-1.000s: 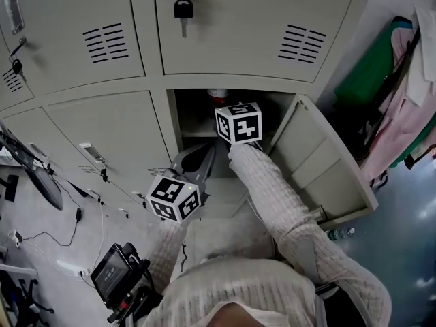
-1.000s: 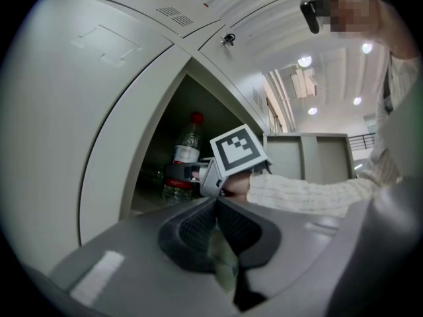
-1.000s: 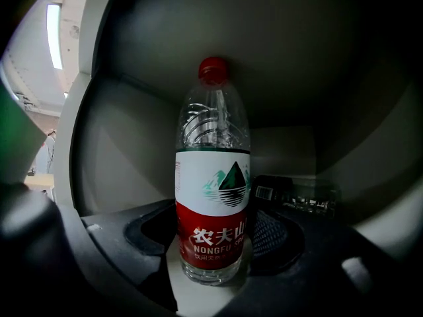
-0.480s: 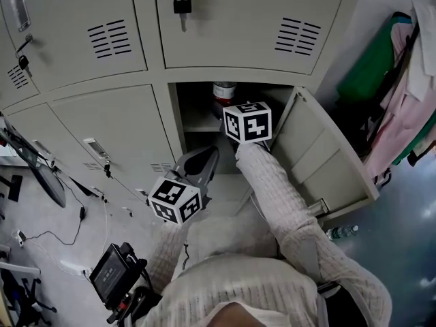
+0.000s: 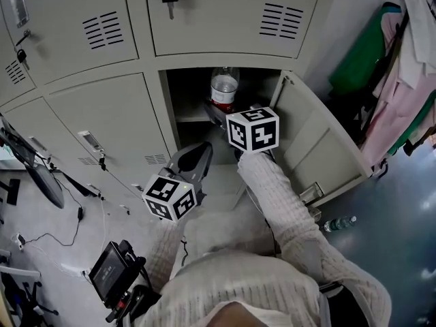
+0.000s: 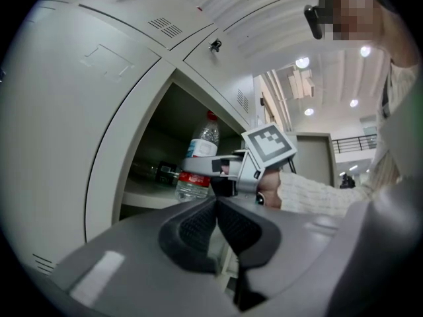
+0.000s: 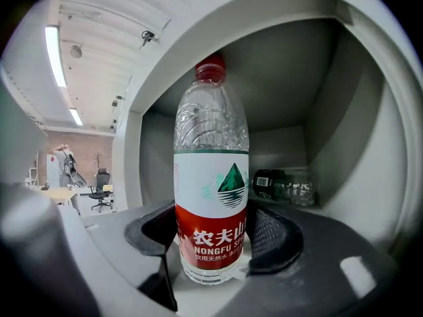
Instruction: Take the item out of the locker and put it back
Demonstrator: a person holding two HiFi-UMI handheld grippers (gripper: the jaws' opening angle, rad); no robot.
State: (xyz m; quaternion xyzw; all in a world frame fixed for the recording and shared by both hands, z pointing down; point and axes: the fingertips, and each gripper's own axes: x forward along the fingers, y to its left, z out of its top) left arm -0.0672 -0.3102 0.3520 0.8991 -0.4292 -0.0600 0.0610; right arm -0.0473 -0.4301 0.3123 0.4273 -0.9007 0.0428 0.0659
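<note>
Item one: water bottle (image 7: 211,177), clear plastic, red cap, white and red label, at the mouth of the open locker compartment (image 5: 187,90). Your right tool (image 7: 213,235) grips it: the two jaws sit on either side of the red lower band of the label and press against it, so the bottle stands between them, with most of its body and the neck rising above the tool. Long axis: vertical, upright, cap at the top, base just above the tool's body; the label's print faces the right gripper view. Whether the base touches the shelf (image 6: 149,193) cannot be told. Item two: a second bottle (image 7: 285,185), dark-capped, lying on its side at the back of the same shelf, behind and to the right of the held one and apart from it. Item three: locker door (image 5: 317,145), swung open to the right of your right arm. Item four: your left tool (image 6: 217,211), jaws closed together with nothing between them, held lower and to the left, below the compartment, pointing towards it.
</note>
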